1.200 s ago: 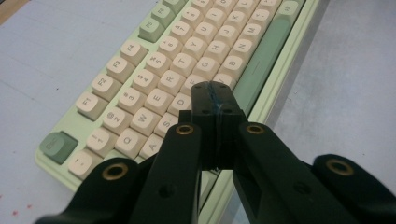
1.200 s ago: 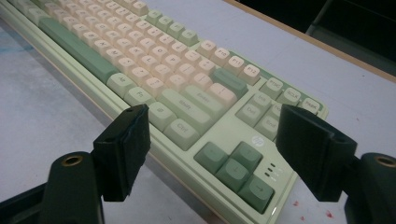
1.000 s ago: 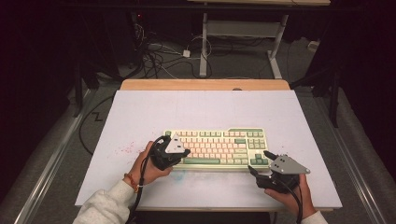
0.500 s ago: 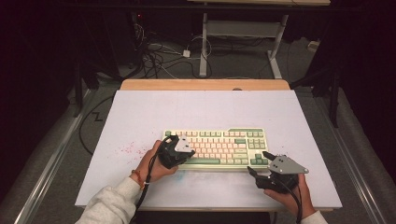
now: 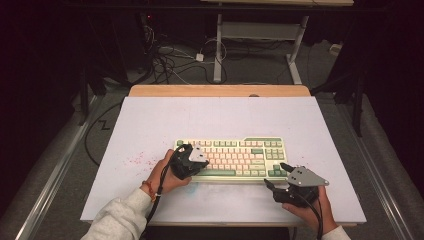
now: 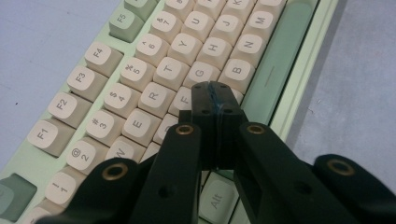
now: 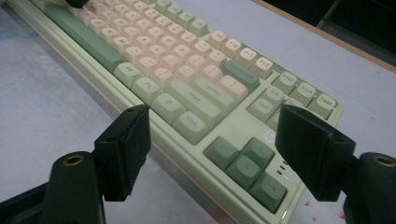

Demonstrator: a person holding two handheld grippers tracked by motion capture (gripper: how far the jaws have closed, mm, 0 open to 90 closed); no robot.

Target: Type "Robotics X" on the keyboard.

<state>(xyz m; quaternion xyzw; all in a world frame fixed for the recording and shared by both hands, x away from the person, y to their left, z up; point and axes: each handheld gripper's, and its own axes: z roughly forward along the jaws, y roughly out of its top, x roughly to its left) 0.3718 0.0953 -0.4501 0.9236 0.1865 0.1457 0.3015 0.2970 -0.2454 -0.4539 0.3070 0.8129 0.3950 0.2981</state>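
Two grippers at my stiff, light keyboard (image 5: 235,157): left gripper (image 6: 215,100) closed, empty, tips over F; right gripper (image 7: 212,149) wide open, empty, near its corner, best gripped by the rigid edge.

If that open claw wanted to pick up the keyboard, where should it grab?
Probably the keyboard's near right corner by the arrow keys, coming in level from the front. The right claw stands open just before that thin, flat front edge, which its jaws could likely straddle.

Keys hidden under closed jaws
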